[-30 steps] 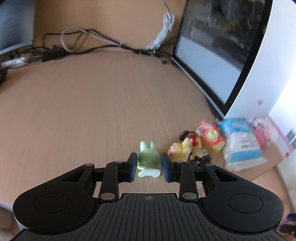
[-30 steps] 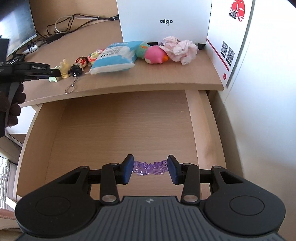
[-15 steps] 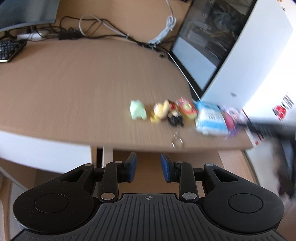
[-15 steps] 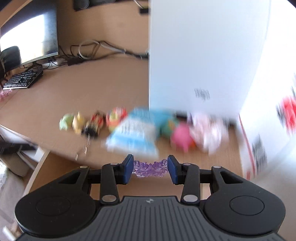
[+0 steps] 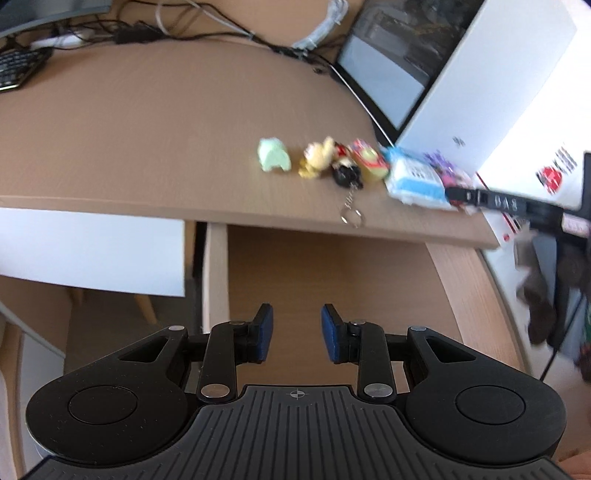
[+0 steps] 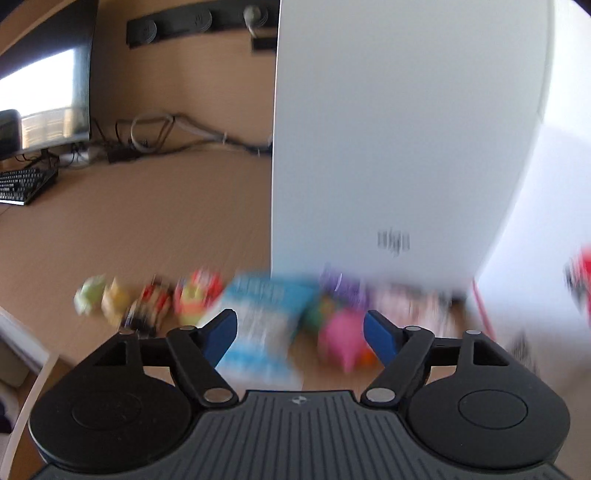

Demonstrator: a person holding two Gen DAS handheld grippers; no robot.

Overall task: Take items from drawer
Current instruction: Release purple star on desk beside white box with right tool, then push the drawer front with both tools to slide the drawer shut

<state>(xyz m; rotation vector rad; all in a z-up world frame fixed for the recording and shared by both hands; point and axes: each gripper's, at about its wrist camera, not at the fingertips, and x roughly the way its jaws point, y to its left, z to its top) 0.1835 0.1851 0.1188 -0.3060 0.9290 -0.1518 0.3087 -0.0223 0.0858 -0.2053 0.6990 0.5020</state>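
My left gripper [image 5: 297,332] hovers open over the pulled-out wooden drawer [image 5: 332,273], nothing between its fingers. On the desk behind the drawer lie a green toy [image 5: 274,155], a yellow toy [image 5: 317,158], a black keychain [image 5: 347,172], a red-yellow toy [image 5: 369,160] and a blue-white packet [image 5: 417,181]. My right gripper [image 6: 301,332] is wide open and empty above the packet [image 6: 258,314] and a pink toy [image 6: 341,339]. A blurred purple crystal piece [image 6: 340,282] lies behind them by the white box [image 6: 388,147].
The right wrist view is motion-blurred. The tall white box stands at the desk's right end, with a dark screen [image 5: 384,70] leaning beside it. Cables [image 5: 184,33] and a keyboard [image 6: 26,184] are at the far left. The other gripper [image 5: 498,201] reaches in from the right.
My left gripper let go of the green toy and drew back over the drawer. My right gripper rose from the drawer to the desk, opened, and no longer holds the purple piece.
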